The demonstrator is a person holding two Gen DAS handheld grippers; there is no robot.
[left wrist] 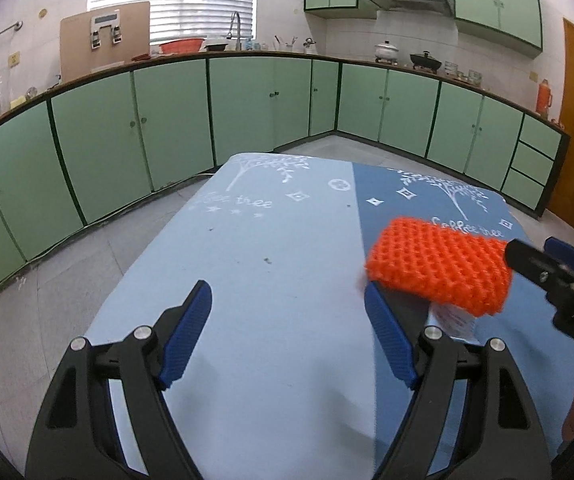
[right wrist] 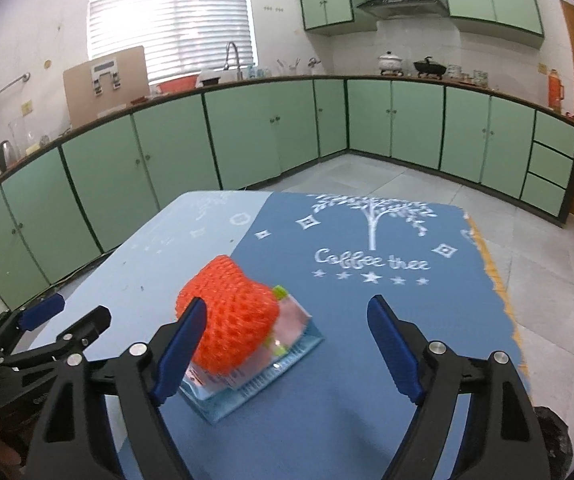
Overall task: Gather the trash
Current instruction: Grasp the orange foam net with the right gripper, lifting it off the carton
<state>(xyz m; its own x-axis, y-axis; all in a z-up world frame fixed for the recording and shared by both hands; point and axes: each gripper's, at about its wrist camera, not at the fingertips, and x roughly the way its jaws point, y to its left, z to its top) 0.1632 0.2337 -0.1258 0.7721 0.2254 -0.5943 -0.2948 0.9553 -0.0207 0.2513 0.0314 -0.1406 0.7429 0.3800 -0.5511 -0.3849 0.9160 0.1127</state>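
An orange foam fruit net lies on a flat pink and pale-blue packet with a green cap, on the dark half of the blue tablecloth. My right gripper is open; the net sits just ahead of its left finger and nothing is pressed between the pads. In the left wrist view the net is to the right of my open left gripper, which hovers over bare light-blue cloth. The right gripper reaches in beside the net there.
The table's far edge drops to a grey tiled floor. Green kitchen cabinets run along the back walls. Something dark like a black bag shows at the lower right, off the table's right edge. The left gripper is at the table's left side.
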